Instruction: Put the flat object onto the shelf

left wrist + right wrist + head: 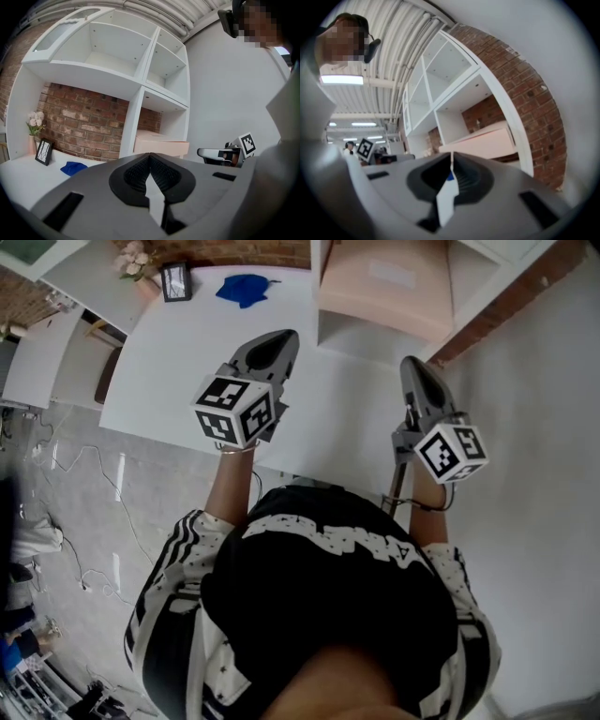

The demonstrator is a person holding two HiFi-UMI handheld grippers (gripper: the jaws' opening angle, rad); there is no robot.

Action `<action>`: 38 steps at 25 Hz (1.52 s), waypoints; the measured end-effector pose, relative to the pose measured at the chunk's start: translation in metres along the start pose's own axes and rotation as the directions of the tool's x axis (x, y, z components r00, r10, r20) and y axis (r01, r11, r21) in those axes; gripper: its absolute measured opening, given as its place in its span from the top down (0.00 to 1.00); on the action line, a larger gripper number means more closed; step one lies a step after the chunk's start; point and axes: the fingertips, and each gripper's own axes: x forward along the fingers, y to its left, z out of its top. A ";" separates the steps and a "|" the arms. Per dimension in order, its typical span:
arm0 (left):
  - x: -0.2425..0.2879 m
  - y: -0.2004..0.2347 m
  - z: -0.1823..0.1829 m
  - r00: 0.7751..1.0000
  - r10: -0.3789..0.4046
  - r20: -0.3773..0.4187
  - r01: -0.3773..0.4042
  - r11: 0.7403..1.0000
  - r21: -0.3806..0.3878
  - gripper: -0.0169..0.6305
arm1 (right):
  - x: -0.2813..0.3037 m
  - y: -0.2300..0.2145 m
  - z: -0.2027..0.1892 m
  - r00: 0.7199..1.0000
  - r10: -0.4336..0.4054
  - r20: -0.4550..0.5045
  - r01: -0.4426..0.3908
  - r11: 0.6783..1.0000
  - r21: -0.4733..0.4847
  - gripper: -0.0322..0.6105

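Observation:
A flat blue object (244, 287) lies on the white table (178, 371) near the brick wall, and it also shows in the left gripper view (72, 168). The white shelf unit (140, 89) stands at the table's right end (337, 334). My left gripper (285, 337) hovers over the table short of the blue object, jaws shut and empty (150, 155). The right gripper (412, 364) is held beside the shelf's lower right corner, shut with nothing between its jaws (451, 154).
A pink box (384, 282) fills the shelf's lowest compartment (159, 143). A small black picture frame (175, 281) and a vase of flowers (136, 259) stand at the table's far left. Cables lie on the grey floor (84, 474). A plain wall (544, 381) rises right of the shelf.

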 end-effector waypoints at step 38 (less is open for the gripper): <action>0.009 0.009 0.004 1.000 0.005 0.030 -0.005 1.000 -0.015 0.96 | 0.032 0.003 -0.007 0.996 0.074 -0.043 -0.076 0.996 -0.048 0.90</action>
